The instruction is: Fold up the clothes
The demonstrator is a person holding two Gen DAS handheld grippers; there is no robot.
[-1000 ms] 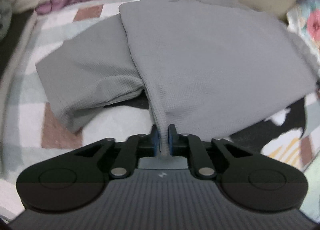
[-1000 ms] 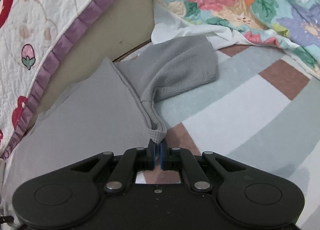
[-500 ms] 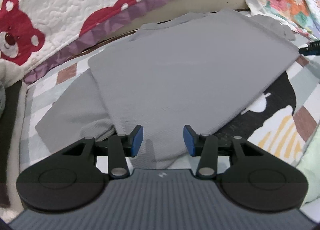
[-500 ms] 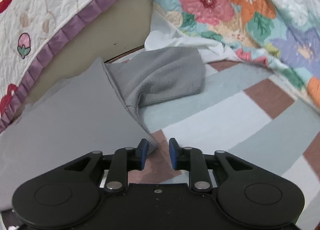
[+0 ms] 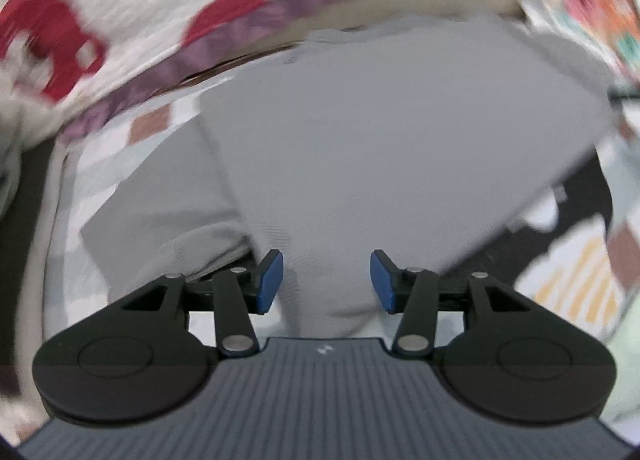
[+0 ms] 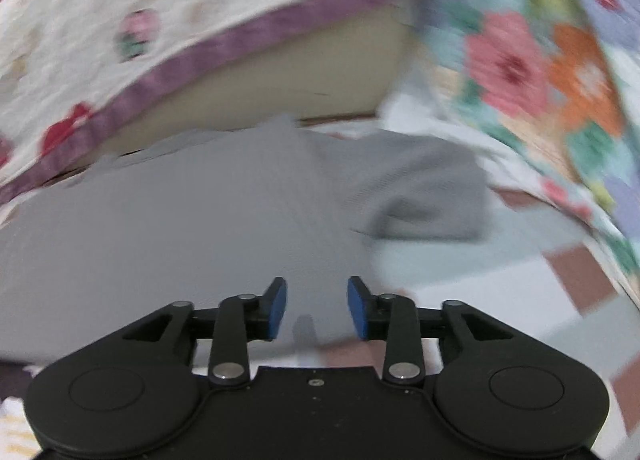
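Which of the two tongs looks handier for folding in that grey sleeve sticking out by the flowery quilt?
The right tongs, probably. That sleeve lies just ahead of them, to their right. The left tongs hover open over the shirt's opposite side. Both have just been opening, pads clear of the cloth.

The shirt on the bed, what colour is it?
Plain grey shirt, clearest in the left wrist view.

Motion blur smears both my views; the quilt prints (image 5: 52,31) are unreadable, and the grey garment's (image 6: 160,227) left side runs off-frame.
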